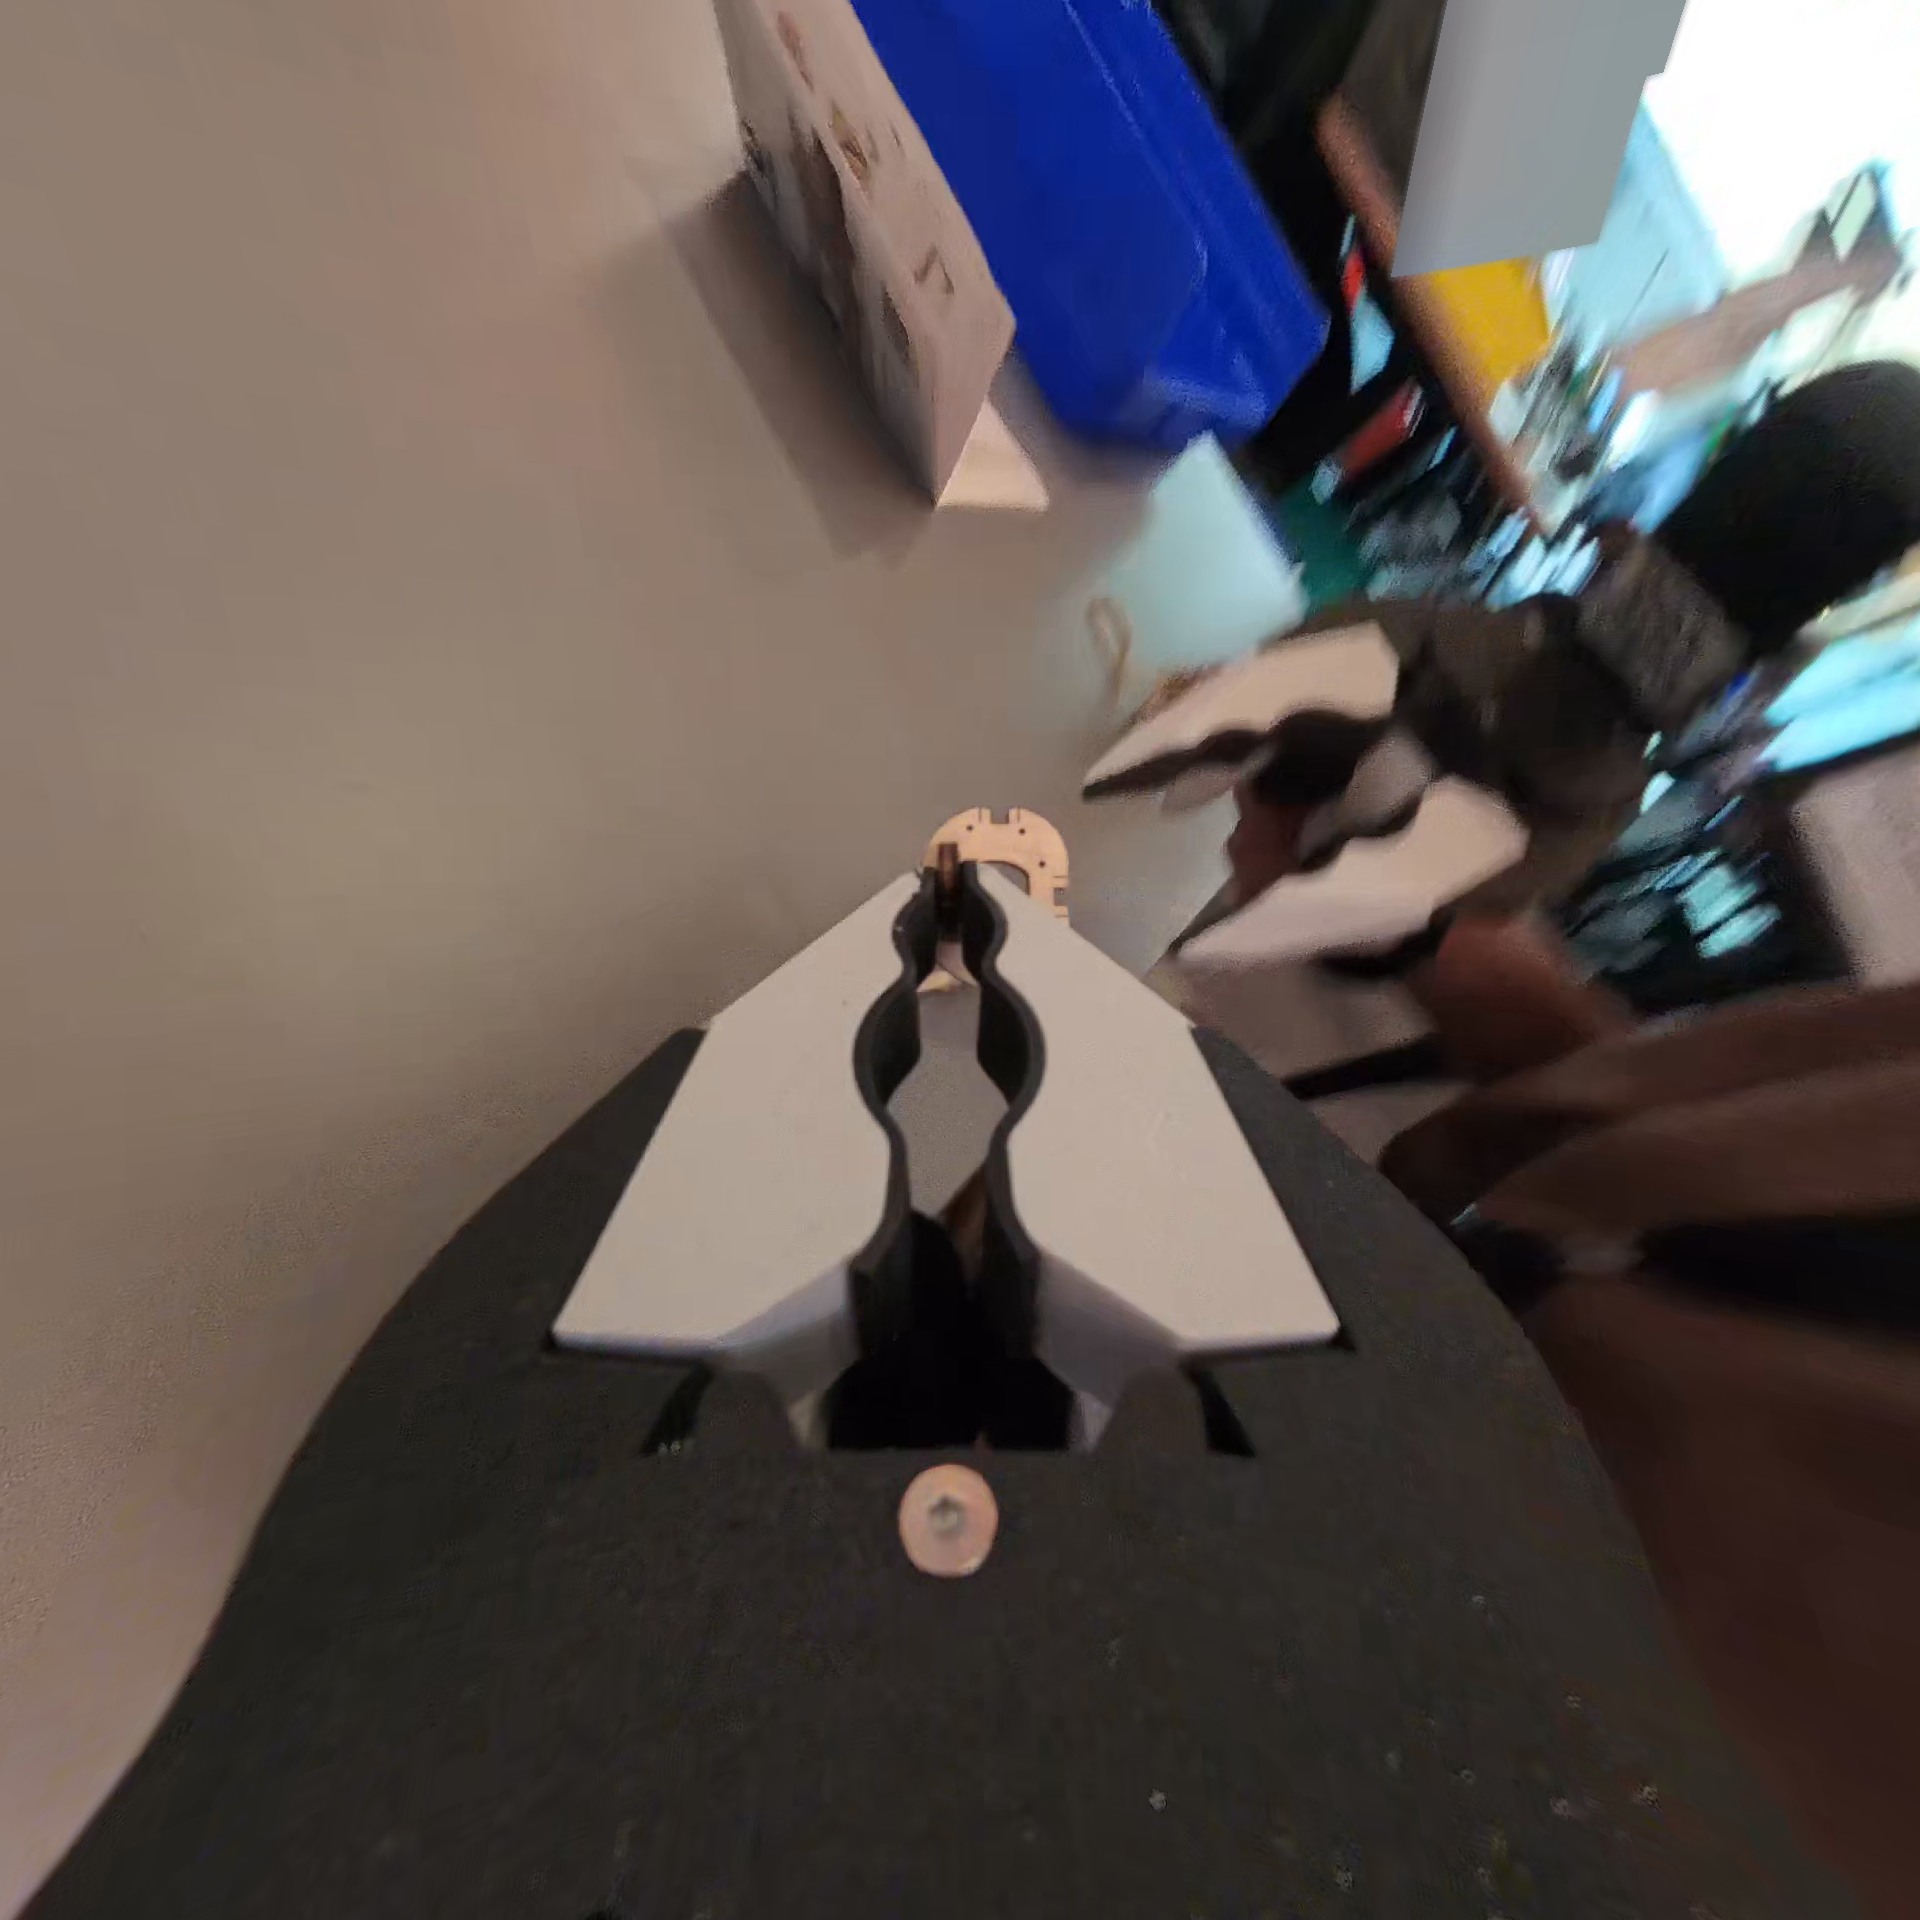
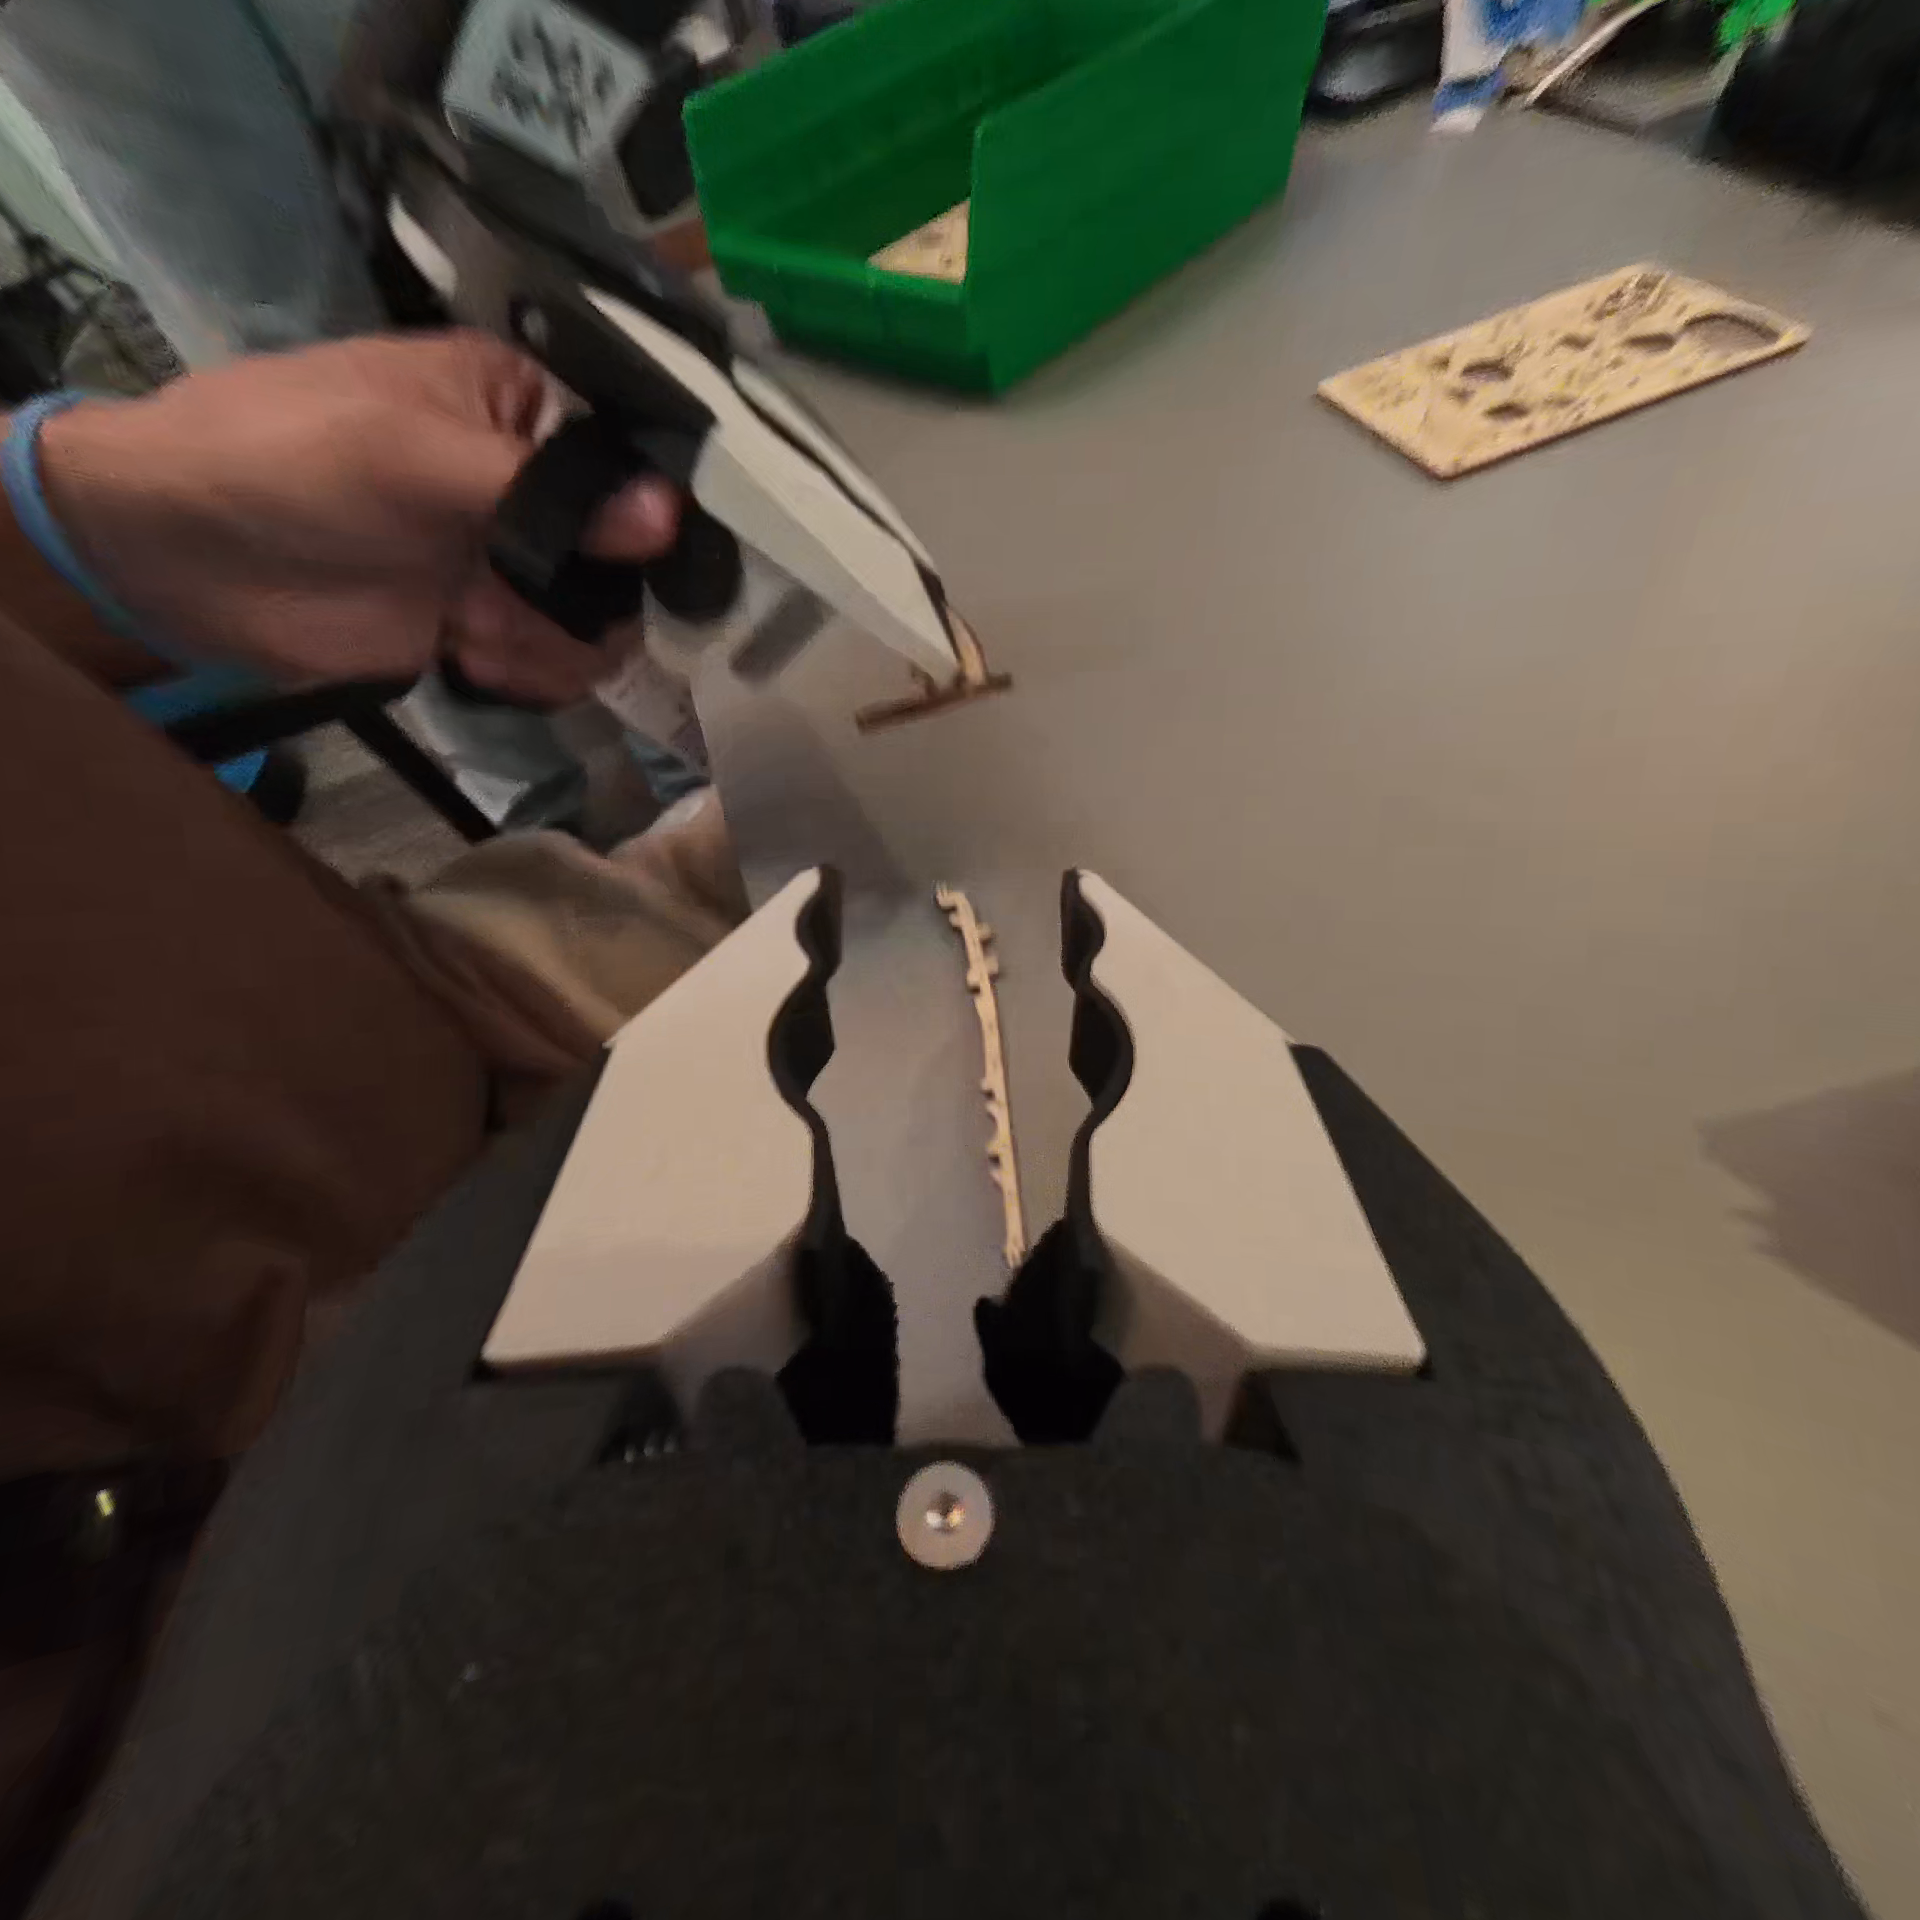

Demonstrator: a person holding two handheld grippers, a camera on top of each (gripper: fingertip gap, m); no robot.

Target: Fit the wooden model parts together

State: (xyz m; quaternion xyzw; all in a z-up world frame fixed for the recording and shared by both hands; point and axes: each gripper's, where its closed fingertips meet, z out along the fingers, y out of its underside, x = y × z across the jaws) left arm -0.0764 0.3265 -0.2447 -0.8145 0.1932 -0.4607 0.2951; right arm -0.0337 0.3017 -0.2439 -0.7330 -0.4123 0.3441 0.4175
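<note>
**A:** Since these are thin laser-cut plywood bits, how will they handle?

**B:** Light and stiff across the flat, I'd judge, but brittle at the little tabs and notches. The left tool (image 1: 948, 883) is closed on a curved wooden piece (image 1: 1013, 847), pinching it by the edge at the very tips. From the right wrist view, that same piece (image 2: 951, 686) hangs close above the grey counter (image 2: 1455, 831), on the near side of the green bin (image 2: 883, 291).

**A:** And the other part?

**B:** A long notched wooden strip (image 2: 987, 1049) lies flat on the counter, nearer than the green bin, right between the fingers of the right tool (image 2: 948, 904). That tool stands wide apart, touching nothing that I can see.

**A:** Where would you take the strip?

**B:** Mid-length, on the plain stretch between the notches, with a gentle squeeze. It's so thin that getting under it looks awkward, and it may skid on the smooth counter.

**A:** Anything else about?

**B:** A punched-out wooden sheet (image 2: 1558, 364) lies right of the green bin, well apart from both tools.
</note>
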